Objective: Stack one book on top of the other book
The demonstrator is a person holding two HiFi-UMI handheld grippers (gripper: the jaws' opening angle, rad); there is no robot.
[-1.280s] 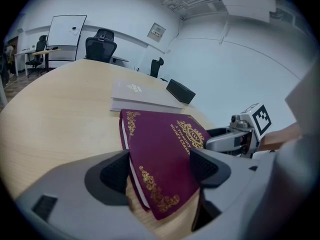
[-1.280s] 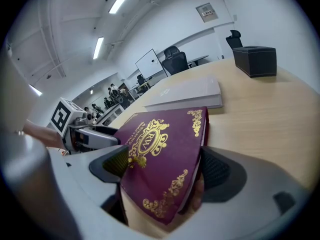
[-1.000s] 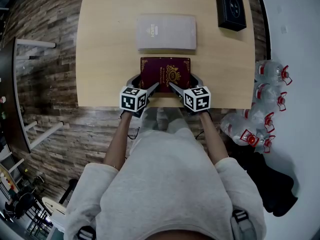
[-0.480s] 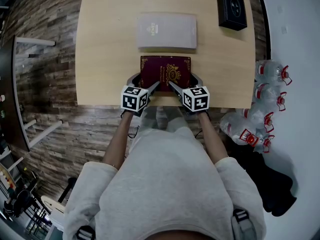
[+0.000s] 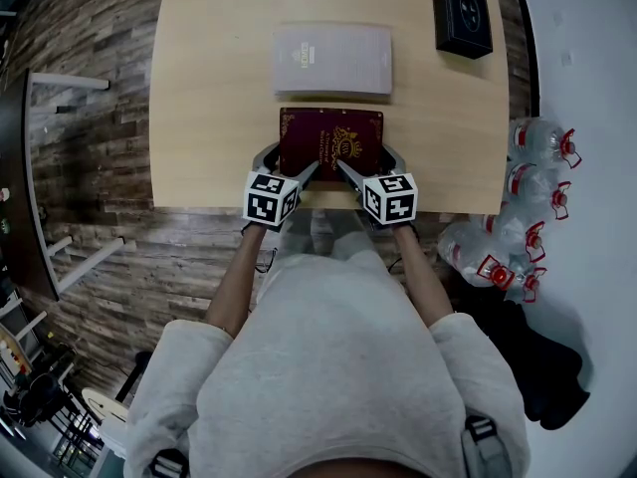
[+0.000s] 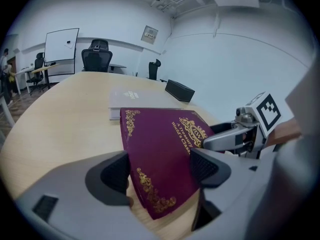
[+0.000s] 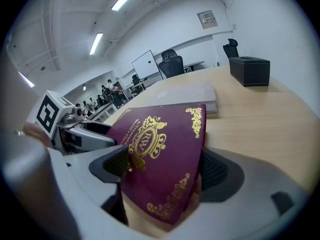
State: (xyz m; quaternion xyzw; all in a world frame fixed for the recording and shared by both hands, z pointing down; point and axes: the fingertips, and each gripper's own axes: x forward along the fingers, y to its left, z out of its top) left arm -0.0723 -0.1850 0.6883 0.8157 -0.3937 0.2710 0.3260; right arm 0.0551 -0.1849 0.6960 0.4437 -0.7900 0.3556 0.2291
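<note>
Office meeting room: whiteboard (image 6: 61,45), swivel chairs (image 6: 96,59).

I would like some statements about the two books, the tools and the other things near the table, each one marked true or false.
1. The maroon book sits between the jaws of both the left tool and the right tool. True.
2. The maroon book lies on top of the grey book. False: the grey book lies beyond it on the table, with nothing on it.
3. A black box stands near the far right corner of the table. True.
4. The bottles stand on the table. False: they are on the floor, to the right of the table.
</note>
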